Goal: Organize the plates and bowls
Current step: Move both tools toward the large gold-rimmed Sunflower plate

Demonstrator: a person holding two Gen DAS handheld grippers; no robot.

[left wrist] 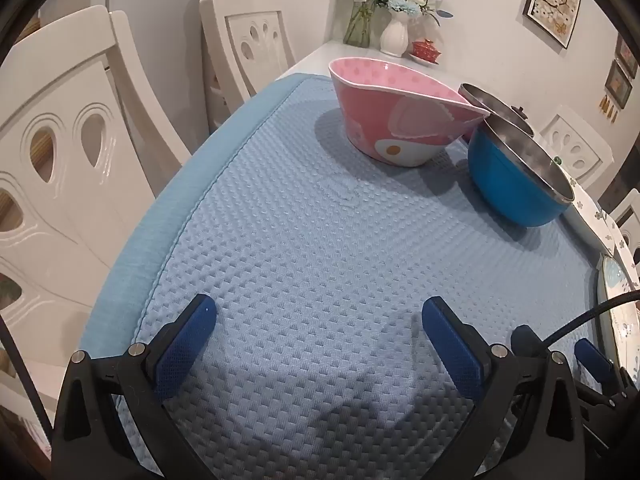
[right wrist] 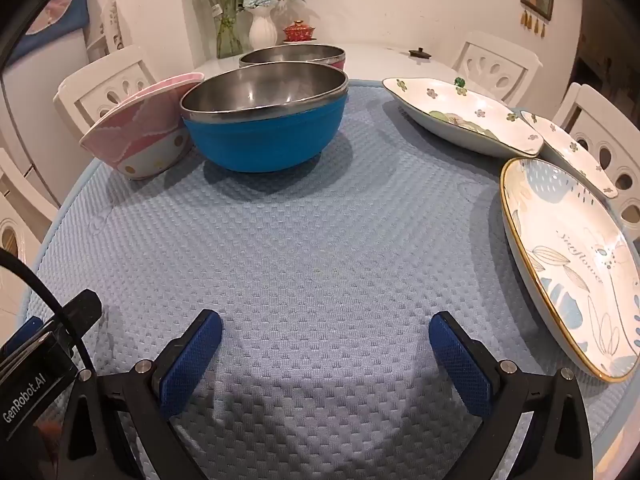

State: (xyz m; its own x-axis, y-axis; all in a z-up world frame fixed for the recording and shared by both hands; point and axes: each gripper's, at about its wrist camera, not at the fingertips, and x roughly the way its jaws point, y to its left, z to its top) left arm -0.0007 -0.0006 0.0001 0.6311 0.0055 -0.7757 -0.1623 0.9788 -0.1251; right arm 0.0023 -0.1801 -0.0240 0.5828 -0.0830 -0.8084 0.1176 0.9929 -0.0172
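A blue mat covers the desk; both tongs hang spread, empty. The pink bowl, tilted against the blue bowl near the far-left corner, could topple if nudged.

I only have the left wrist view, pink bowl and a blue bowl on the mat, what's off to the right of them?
Observer: The right wrist view shows three plates. The nearest is a gold-rimmed plate with blue leaves.
Operator: And the other two?
Observer: Two white floral plates lie farther back, the second at the mat's right edge.
Operator: That steel rim behind the blue bowl?
Observer: It is a second steel bowl, pink outside, behind the blue bowl.
Operator: Right gripper holding anything?
Observer: No, the right gripper is open over bare mat.
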